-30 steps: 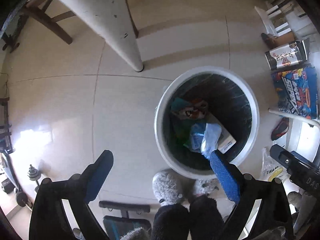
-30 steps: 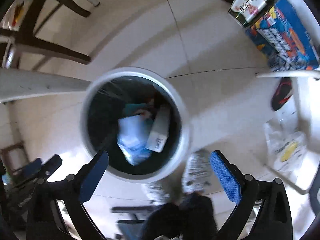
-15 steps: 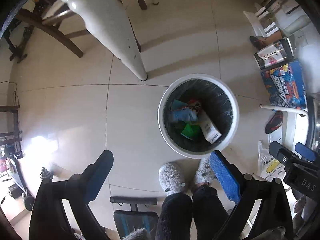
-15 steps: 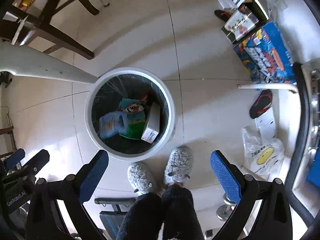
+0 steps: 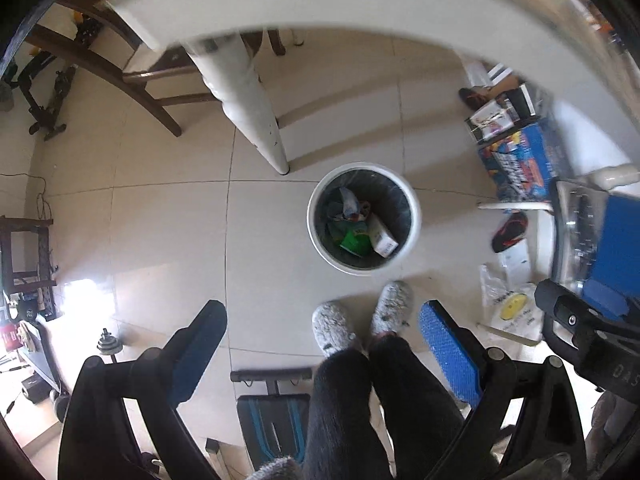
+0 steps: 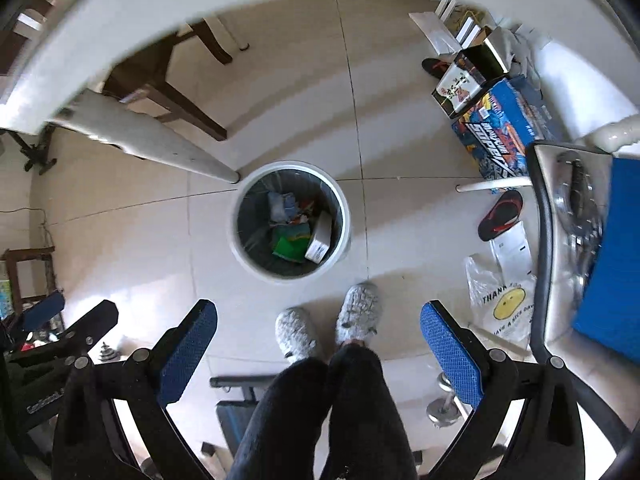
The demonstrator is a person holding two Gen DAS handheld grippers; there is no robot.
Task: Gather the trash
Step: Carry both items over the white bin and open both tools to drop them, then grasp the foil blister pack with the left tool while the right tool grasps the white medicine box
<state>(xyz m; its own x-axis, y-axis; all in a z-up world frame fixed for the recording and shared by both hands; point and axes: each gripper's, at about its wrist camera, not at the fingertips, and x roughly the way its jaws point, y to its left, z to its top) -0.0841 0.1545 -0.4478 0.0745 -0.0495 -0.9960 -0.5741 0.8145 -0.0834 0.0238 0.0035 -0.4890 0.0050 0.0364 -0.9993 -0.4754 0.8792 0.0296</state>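
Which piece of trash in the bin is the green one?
The flat green packet low in the bin. A white box lies at its right, and bluish wrappers sit above it.

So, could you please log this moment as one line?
left gripper: open, empty | right gripper: open, empty | both high above trash bin | bin holds white box, green packet
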